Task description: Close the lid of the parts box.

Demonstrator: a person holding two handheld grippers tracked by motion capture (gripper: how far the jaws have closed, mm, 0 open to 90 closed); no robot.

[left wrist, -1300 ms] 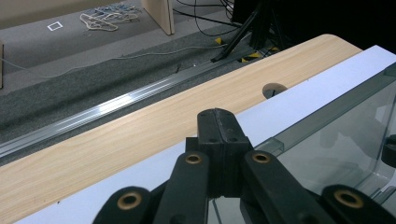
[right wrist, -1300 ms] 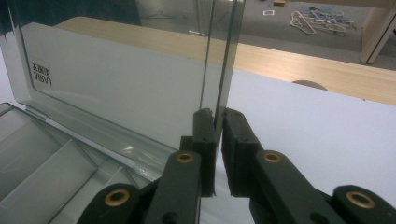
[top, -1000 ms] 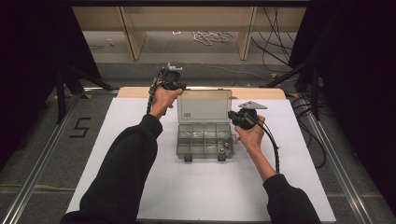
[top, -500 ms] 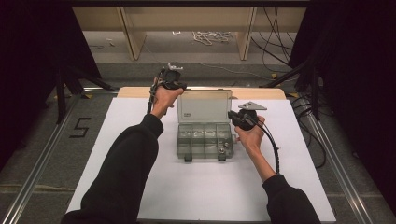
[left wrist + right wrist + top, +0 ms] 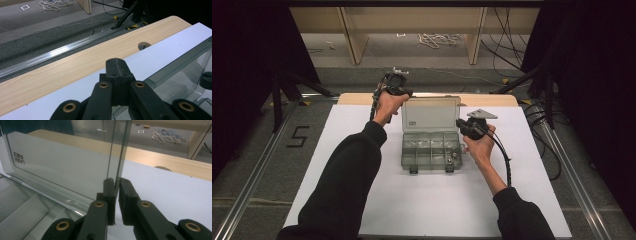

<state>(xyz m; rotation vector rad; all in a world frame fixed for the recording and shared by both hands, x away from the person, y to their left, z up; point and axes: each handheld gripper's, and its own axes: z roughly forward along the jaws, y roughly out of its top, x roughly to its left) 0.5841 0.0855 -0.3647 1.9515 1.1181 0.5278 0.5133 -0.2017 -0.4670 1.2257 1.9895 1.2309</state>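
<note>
organizer box (image 5: 432, 145) | lid (image 5: 62, 170) upright, unchanged | right gripper (image 5: 116, 182) stays clamped

Compartment box (image 5: 431, 149) sits mid-table on the white sheet (image 5: 362, 200), lid (image 5: 430, 114) raised on its far side. Left gripper (image 5: 395, 84) at lid's far-left corner; right gripper (image 5: 460, 123) at lid's right edge, jaws straddling it. Wooden strip (image 5: 62, 67) runs beyond the sheet.

In the high view the small parts in the organizer box (image 5: 431, 149) compartments are too small to tell, the label (image 5: 411, 124) on its clear lid (image 5: 430, 114) is unreadable, and both sleeves run off the bottom edge, as does the near end of the surface (image 5: 427, 210).
</note>
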